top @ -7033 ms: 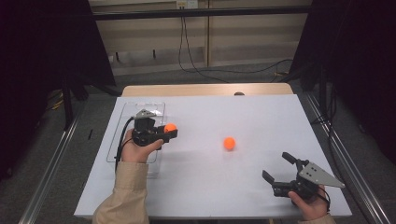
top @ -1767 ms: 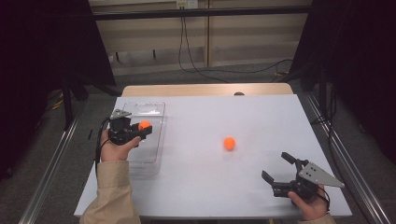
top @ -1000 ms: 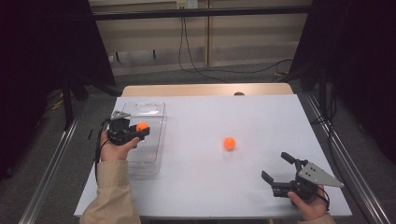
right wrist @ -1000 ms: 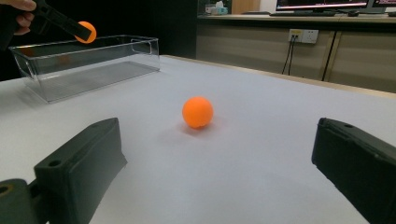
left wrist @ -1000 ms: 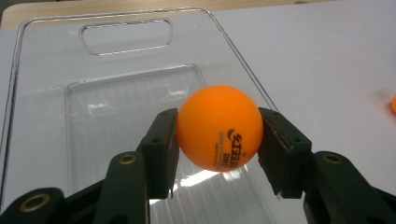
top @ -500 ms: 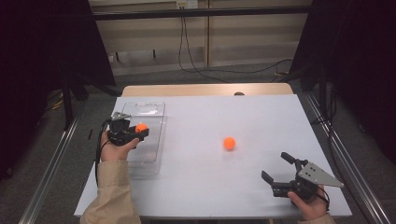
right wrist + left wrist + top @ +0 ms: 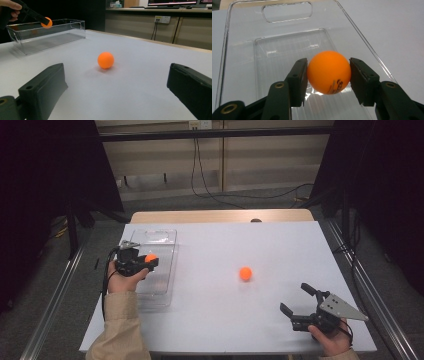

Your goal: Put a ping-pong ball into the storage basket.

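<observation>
Since the earliest picture you had carried your left gripper (image 7: 148,262) and its orange ball (image 7: 328,72) from the near end of the clear bin (image 7: 170,270) toward its far end, while your right gripper (image 7: 299,299) and the loose ball (image 7: 245,273) stayed where they were.

At the left of the table (image 7: 225,320), you held the ball over the bin's floor, inside its walls, which to my eye was the spot to let it fall so it could not roll away. Your left gripper's jaws were nearly as closed as they go, one on each side of the ball. In the left gripper view the left pad touched it and a thin gap seemed to show at the right pad, so the hold looked to be just easing. Your left hand (image 7: 122,277) sat at the bin's left wall, forearm coming up from the near edge, jaws pointing across the bin.

The second ball lay on the bare table well right of the bin. Your right gripper rested near the front right corner, jaws wide apart and empty, aimed at that ball, probably ready to fetch it next
</observation>
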`<state>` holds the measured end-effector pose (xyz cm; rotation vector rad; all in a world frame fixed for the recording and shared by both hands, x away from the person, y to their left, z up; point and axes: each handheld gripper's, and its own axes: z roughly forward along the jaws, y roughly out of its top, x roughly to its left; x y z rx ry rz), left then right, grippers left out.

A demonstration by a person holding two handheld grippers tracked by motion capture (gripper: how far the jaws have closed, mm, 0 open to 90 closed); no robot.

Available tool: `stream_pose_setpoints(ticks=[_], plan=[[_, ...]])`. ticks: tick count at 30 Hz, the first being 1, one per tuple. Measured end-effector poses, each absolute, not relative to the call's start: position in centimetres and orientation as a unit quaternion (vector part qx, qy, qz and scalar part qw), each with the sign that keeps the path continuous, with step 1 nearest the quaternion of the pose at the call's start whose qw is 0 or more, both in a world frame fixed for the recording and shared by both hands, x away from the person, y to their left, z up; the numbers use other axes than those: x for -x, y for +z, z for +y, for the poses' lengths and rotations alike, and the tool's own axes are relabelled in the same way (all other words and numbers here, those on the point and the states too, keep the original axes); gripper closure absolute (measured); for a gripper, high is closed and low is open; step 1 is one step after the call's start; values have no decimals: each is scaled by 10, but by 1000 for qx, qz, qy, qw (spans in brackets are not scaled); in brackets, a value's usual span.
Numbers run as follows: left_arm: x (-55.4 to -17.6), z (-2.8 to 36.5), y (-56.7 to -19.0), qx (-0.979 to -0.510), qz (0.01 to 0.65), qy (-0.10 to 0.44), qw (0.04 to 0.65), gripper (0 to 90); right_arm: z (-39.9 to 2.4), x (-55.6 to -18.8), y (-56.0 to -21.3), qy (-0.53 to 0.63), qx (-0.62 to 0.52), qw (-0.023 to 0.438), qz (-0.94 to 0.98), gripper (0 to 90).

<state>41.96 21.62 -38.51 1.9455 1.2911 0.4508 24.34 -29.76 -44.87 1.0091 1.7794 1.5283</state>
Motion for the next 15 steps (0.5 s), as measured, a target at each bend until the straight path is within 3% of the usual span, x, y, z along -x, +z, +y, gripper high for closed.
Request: stream_pose_setpoints(ticks=[15], plan=[[-418,208,-382,-764,491,172,382,377,-297,-244,-449,573,-378,290,667,17]])
